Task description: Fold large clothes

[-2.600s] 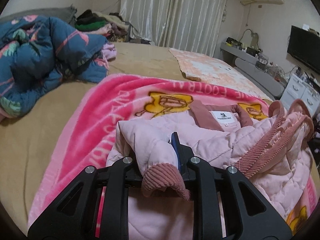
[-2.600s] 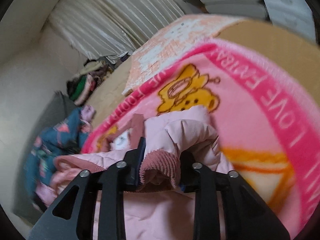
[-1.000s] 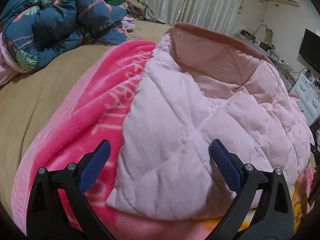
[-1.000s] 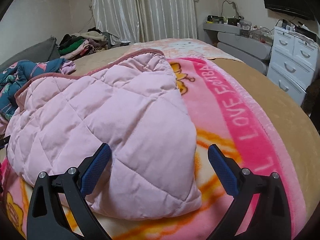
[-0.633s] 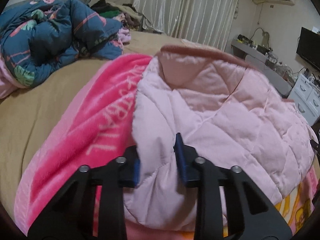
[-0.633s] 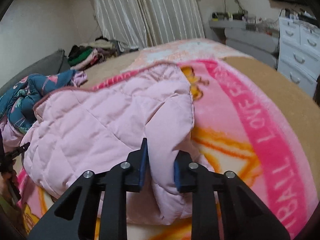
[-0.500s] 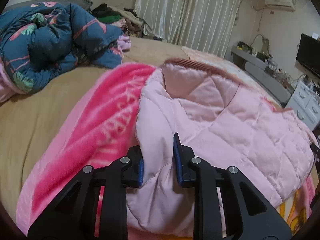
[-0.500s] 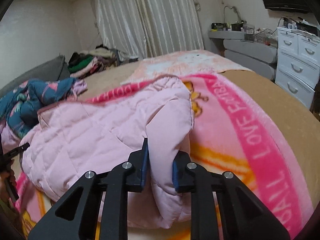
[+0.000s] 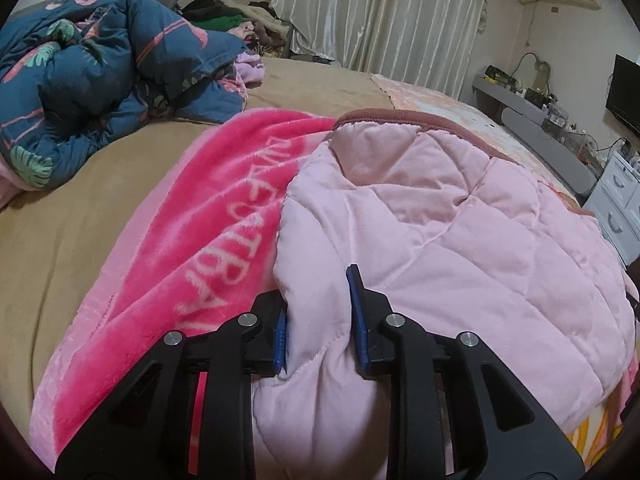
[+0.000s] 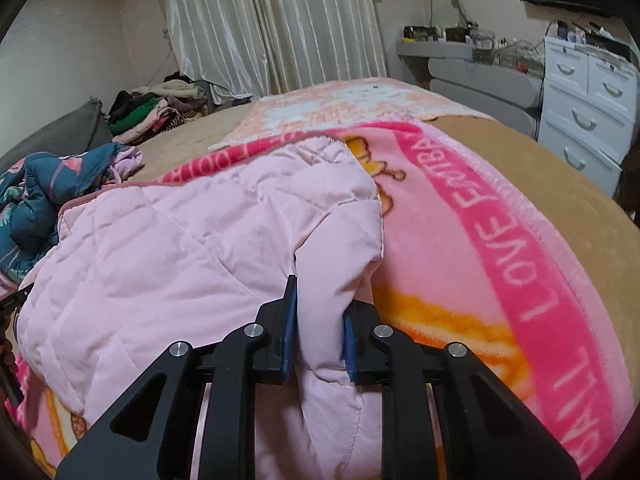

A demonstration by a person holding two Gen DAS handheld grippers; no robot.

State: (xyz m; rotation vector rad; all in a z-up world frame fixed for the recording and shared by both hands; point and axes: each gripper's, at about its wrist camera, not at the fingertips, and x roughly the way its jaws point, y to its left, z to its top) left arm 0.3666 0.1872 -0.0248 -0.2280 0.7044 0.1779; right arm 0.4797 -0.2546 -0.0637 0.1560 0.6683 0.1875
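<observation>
1. My left claw (image 9: 318, 320) has just clamped onto the near left corner of the pink quilted jacket (image 9: 460, 248).
2. My right claw (image 10: 318, 326) has likewise closed, pinching the near right corner.
3. The jacket lies across the pink blanket (image 10: 500, 248) on the bed, near its front edge.
4. Both corners held, I judge the next fold can begin.

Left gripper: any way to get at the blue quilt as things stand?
Probably not. The left gripper is shut on the pink jacket, and the blue quilt lies well off across bare bed. Nothing blocks the path, though.
</observation>
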